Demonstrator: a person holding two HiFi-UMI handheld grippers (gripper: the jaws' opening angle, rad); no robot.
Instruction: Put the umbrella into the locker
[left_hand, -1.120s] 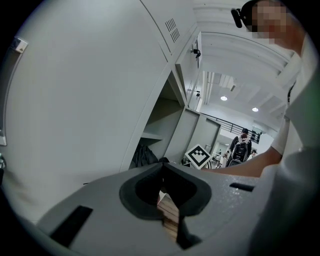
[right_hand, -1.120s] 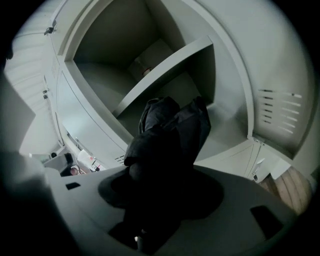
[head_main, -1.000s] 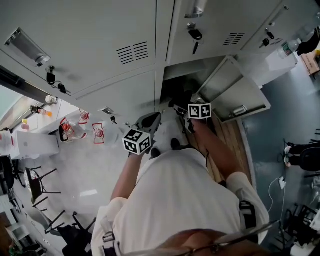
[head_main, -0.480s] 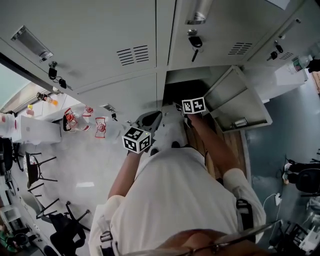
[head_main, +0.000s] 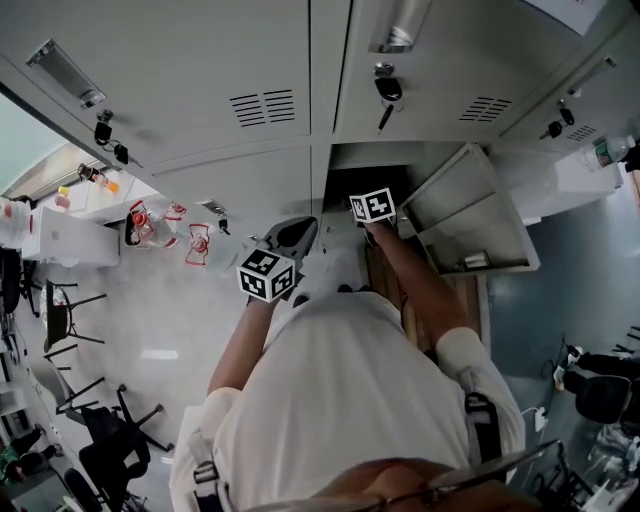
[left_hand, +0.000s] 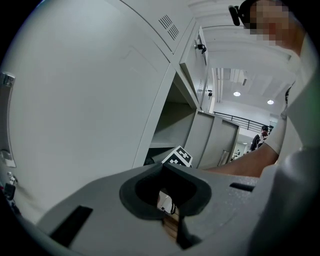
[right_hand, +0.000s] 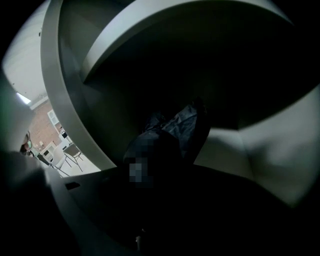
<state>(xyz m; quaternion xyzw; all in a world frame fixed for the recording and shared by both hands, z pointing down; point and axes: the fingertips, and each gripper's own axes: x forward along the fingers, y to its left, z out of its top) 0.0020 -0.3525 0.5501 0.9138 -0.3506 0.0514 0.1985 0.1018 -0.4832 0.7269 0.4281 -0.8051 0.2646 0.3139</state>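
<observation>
While right tongs (right_hand: 152, 167) clamp umbrella (right_hand: 175, 127) inside open locker (right_hand: 65, 75), umbrella shows as dark, folded, crumpled fabric bundle; left tongs (left_hand: 162, 167) closed, empty, outside.

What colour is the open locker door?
The locker door is light grey, clearest in the head view.

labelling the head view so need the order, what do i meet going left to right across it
white box → left tool → right tool → open locker door → bottle
</observation>
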